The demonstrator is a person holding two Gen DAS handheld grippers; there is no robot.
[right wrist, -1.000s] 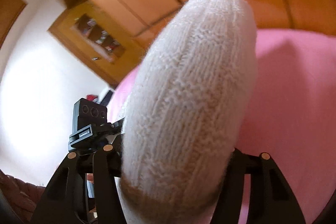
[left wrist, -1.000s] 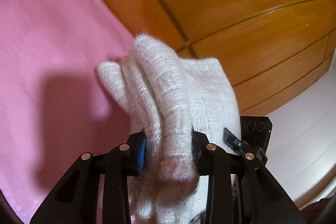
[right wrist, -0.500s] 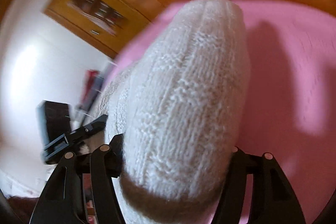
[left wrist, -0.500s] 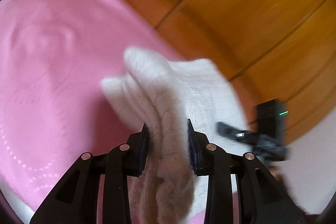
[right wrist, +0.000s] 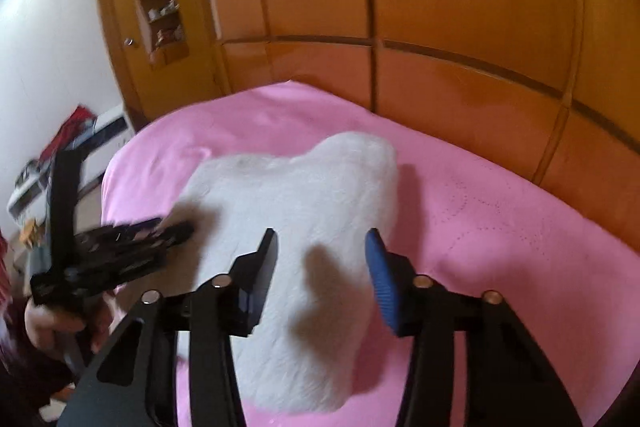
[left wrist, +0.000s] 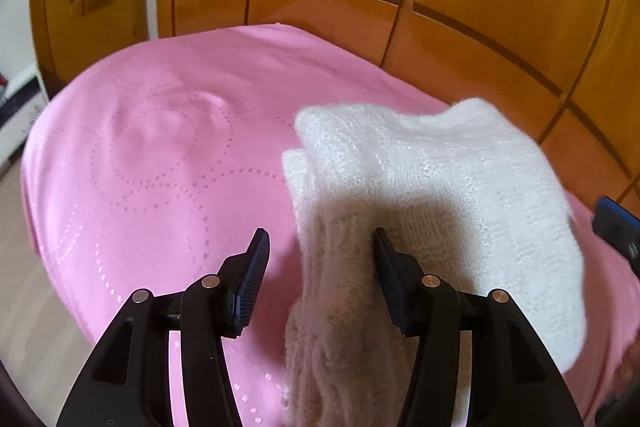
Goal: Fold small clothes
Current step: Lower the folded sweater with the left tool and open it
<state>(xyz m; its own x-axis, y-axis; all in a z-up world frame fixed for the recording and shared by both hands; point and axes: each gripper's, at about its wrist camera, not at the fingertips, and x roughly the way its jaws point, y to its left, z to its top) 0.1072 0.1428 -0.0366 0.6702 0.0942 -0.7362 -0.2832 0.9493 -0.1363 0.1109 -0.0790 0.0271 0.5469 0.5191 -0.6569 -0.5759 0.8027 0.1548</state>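
Pink bedspread [left wrist: 152,155] now carries the folded white knit sock [right wrist: 304,227], both left gripper [left wrist: 320,259] and right gripper [right wrist: 322,251] released, jaws just moved, fold looks done.

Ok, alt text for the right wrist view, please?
A white knitted garment lies on a pink bedspread, with the right claw open above it, pads touching nothing. The left claw, blurred, reaches the garment's left edge; wooden panelling stands behind.
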